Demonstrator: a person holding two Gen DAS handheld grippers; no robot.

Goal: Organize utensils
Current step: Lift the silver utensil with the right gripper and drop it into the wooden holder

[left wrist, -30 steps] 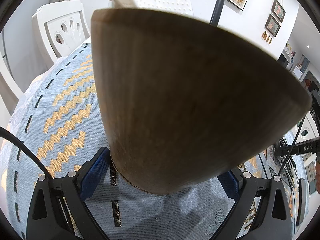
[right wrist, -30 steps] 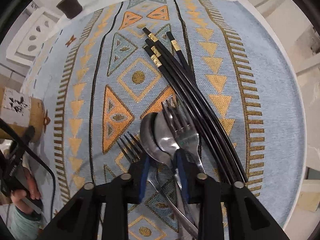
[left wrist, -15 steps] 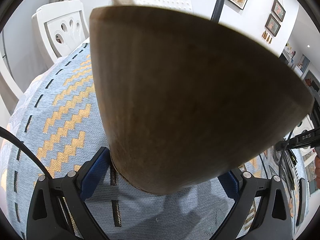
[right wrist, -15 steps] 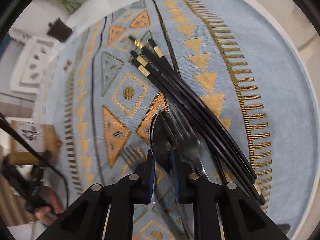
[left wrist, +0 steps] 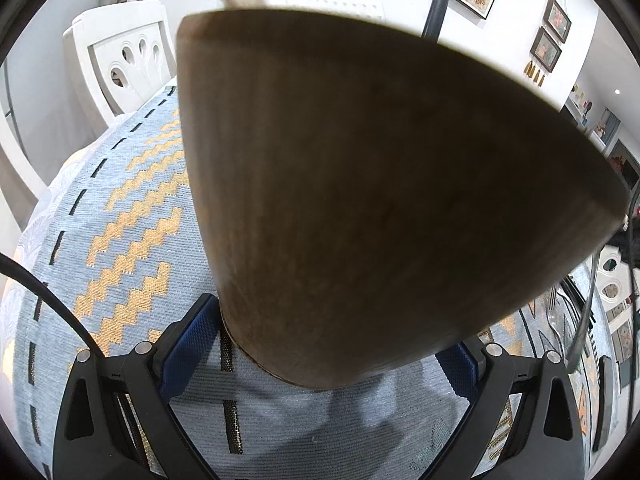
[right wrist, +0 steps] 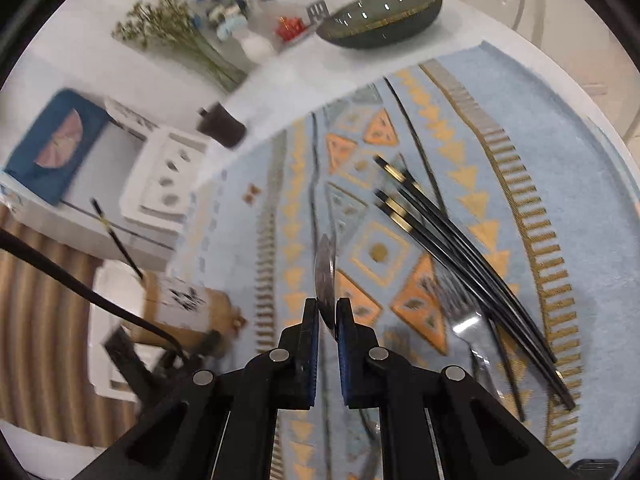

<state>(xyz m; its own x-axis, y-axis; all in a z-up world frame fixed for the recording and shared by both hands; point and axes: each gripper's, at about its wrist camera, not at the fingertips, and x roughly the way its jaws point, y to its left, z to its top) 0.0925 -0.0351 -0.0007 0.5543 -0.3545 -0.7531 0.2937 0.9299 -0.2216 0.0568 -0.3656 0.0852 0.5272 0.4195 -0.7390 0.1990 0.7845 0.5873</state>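
Note:
My left gripper (left wrist: pixel 324 356) is shut on the base of a tall wooden utensil holder (left wrist: pixel 360 200), a blue pad pressing on each side. This holder fills the left wrist view. From the right wrist view the holder (right wrist: pixel 188 308) stands at the left with one black chopstick (right wrist: pixel 116 240) in it. My right gripper (right wrist: pixel 328 312) is closing tight on a steel spoon (right wrist: pixel 325 268), held edge-on above the mat. A fork (right wrist: pixel 460 320) and several black chopsticks (right wrist: pixel 448 236) lie on the patterned blue mat (right wrist: pixel 560 152) to its right.
At the far table edge sit a dark glass bowl (right wrist: pixel 380 16), dried flowers (right wrist: pixel 180 32) and a small dark lidded cup (right wrist: pixel 222 126). A white chair (left wrist: pixel 120 60) stands behind the table. A black cable (right wrist: pixel 80 288) runs across the left.
My right gripper shut on the spoon and rose with it off the mat, tilting up so the far table edge came into view. The left gripper and holder stayed still.

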